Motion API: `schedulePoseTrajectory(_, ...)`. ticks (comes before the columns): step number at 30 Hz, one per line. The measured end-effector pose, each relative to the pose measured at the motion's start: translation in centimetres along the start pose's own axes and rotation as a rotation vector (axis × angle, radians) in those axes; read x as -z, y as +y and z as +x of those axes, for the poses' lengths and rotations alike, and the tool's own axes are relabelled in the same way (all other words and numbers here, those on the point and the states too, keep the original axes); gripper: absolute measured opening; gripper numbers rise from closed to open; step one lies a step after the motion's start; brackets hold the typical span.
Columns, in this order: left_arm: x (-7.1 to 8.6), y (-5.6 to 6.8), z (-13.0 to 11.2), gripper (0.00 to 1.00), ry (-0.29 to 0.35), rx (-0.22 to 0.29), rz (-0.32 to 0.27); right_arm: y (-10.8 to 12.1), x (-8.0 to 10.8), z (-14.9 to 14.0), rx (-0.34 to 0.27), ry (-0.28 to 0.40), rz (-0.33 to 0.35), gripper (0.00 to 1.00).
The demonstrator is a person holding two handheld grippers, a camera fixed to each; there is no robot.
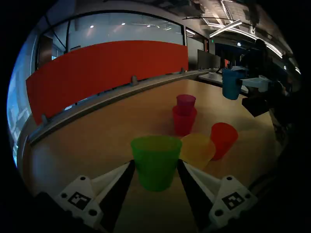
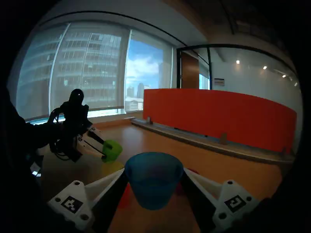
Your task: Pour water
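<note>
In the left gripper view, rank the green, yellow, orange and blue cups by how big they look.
1. green cup, nearest the camera
2. yellow cup and orange cup, about alike
3. blue cup, farthest off, so true size unsure

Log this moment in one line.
left gripper: shut on green cup | right gripper: shut on blue cup | blue cup upright

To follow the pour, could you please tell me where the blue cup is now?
The blue cup sits gripped in the right tool, centre of the right gripper view, held above the wooden table.
</note>
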State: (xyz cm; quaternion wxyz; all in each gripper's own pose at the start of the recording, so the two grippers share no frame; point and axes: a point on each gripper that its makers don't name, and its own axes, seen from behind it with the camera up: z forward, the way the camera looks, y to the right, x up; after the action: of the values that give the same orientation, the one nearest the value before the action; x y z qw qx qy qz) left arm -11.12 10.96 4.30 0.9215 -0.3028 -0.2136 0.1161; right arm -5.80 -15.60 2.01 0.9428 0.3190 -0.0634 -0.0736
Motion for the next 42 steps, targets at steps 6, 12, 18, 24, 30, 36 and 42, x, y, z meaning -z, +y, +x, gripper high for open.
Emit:
schedulePoseTrajectory(6, -0.4, -0.2, -1.4, 0.79, -0.043, -0.007, 0.002, 0.2, -0.2, -0.2, -0.001, -0.006, 0.001, 0.91)
schedulePoseTrajectory(12, -0.7, -0.1, -2.8, 0.79, -0.082, -0.016, -0.005, 0.2, -0.3, -0.4, -0.003, -0.011, 0.002, 0.91)
schedulePoseTrajectory(18, -0.9, -0.2, -3.8, 0.79, -0.104, -0.021, -0.002, 0.1, -0.4, -0.6, -0.004, -0.014, 0.003, 0.91)
schedulePoseTrajectory(24, -0.6, -0.2, -4.0, 0.79, -0.101, -0.008, -0.004, 0.2, -0.4, -0.5, -0.003, -0.016, 0.002, 0.91)
schedulePoseTrajectory(30, 0.1, -0.3, -4.7, 0.79, -0.105, 0.0, -0.009, 0.2, -0.3, -0.6, -0.001, -0.018, 0.004, 0.91)
schedulePoseTrajectory(36, 0.8, -0.5, -5.8, 0.79, -0.114, 0.011, -0.006, 0.1, -0.3, -0.7, -0.001, -0.02, 0.005, 0.91)
schedulePoseTrajectory(42, 1.1, -0.6, -6.3, 0.79, -0.111, 0.009, 0.002, -0.2, -0.4, -0.6, 0.006, -0.022, 0.011, 0.9)
